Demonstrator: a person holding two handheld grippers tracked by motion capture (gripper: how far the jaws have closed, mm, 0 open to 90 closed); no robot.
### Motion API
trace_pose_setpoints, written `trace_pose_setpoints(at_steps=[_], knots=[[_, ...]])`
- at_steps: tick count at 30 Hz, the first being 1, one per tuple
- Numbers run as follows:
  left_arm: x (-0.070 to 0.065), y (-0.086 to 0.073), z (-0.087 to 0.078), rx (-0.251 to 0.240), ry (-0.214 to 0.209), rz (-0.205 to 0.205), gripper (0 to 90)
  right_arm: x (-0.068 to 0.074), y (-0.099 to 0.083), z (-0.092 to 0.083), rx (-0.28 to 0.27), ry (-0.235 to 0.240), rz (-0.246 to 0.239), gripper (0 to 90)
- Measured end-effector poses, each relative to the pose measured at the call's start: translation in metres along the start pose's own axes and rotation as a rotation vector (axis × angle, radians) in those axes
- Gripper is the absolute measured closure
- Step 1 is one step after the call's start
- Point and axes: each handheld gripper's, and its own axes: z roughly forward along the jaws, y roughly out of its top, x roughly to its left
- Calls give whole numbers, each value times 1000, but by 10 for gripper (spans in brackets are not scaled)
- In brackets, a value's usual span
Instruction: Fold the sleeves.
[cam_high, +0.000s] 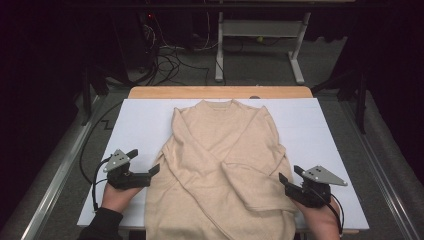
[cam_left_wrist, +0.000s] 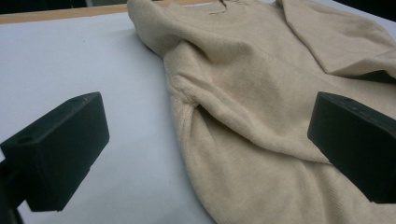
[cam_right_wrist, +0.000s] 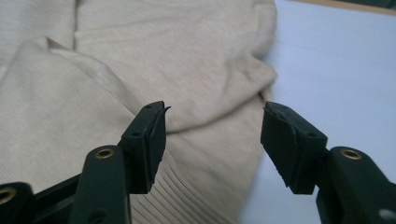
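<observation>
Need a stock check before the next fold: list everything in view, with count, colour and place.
sweater: one, beige, flat in the middle of the sheet, both sleeves folded across its front.
sheet: one, white, covering most of the table.
table: one, light wood, its far edge showing beyond the sheet.
frame: one, white, on the floor behind the table.
cables: several, dark, on the floor behind the table.
left tool: one, black, at the sweater's left edge, jaws open.
right tool: one, black, at the sweater's right edge, jaws open, nothing between them.
hands: two, at the near edge, left hand in a dark sleeve, right hand.
</observation>
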Motion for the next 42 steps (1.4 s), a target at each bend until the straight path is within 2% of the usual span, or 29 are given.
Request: trace_pose_setpoints(at_steps=[5,12,15,18,22,33,42], knots=[[-5,-2,-3,1,-7,10,0,-9,-14,-6,31,-15,42,392],[-6,-2,-3,2,-11,15,0,-10,-31,-2,121,7,72,391],[-6,-2,-1,8,-12,20,0,-10,-34,1,154,22,79,426],[-6,-2,-1,8,-13,20,0,-10,-35,2,160,36,100,476],[-5,-2,0,12,-13,22,0,-9,-35,2,164,53,97,546],[-5,-3,1,12,-13,23,0,-7,-32,-2,158,38,66,765],[-4,-3,0,12,-12,20,0,-7,-27,-9,123,21,56,795]])
